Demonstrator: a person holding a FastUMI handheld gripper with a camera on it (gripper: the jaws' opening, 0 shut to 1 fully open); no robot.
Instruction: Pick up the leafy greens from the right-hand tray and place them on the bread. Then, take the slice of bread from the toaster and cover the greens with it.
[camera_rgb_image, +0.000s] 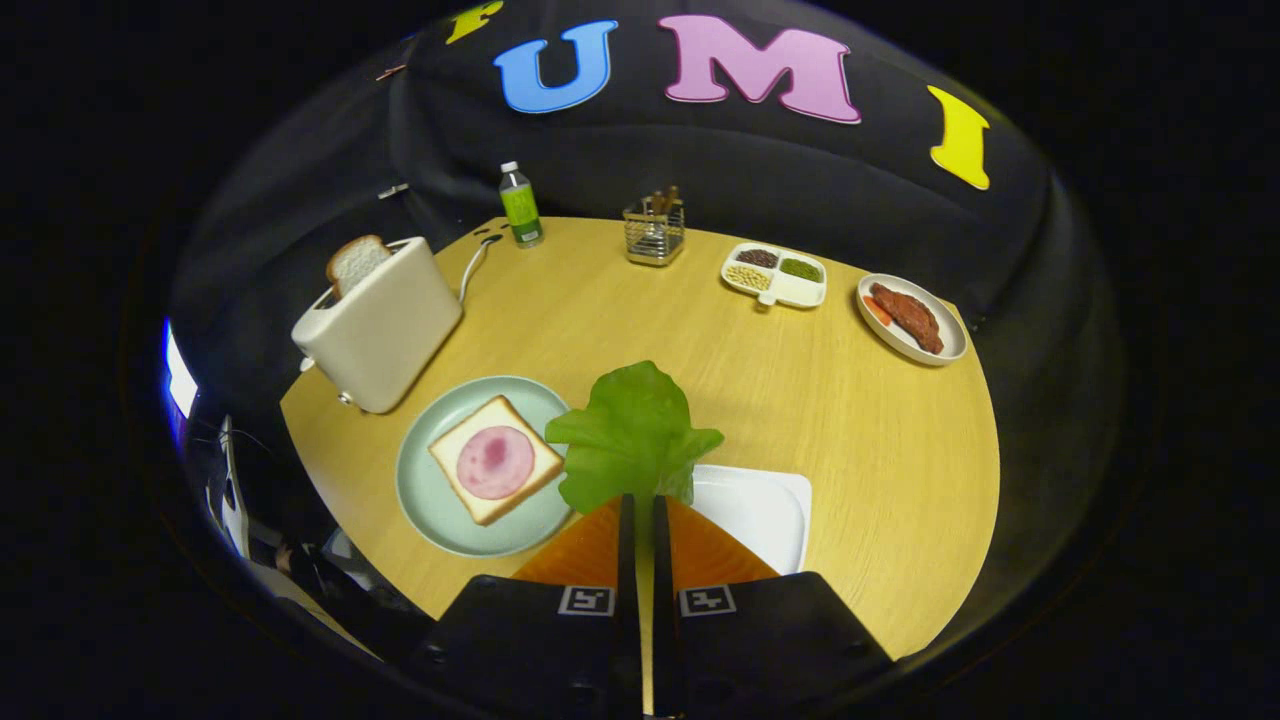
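The claw (644, 505) is pressed together on the lower edge of one leaf of greens (632, 437), both orange fingers (590, 550) pinching it so the leaf stands up just ahead of the tips. The leaf hangs above the gap between the white tray (765, 512) and the pale green plate (440, 480), its left lobe overlapping the plate's rim in this view.

On the plate lies one slice of bread (495, 460) with one round pink slice of ham (495, 462) on top. Behind the plate stands one cream toaster (380, 325), and one more slice of bread (355, 262) sticks up out of its slot. A white cord (472, 268) runs from the toaster toward the back of the round wooden table (860, 450).

Along the far side of the table there is one small bottle (520, 205) with a white cap and a green label, too small to read; one wire holder (655, 232) with brown sticks in it; one white divided dish (775, 275) with three fillings, dark, green and pale; and one white plate (912, 318) carrying brown meat with something orange beside it.

Each black finger base bears one square black-and-white marker (586, 600), two in all. No readable writing appears on the things on the table.
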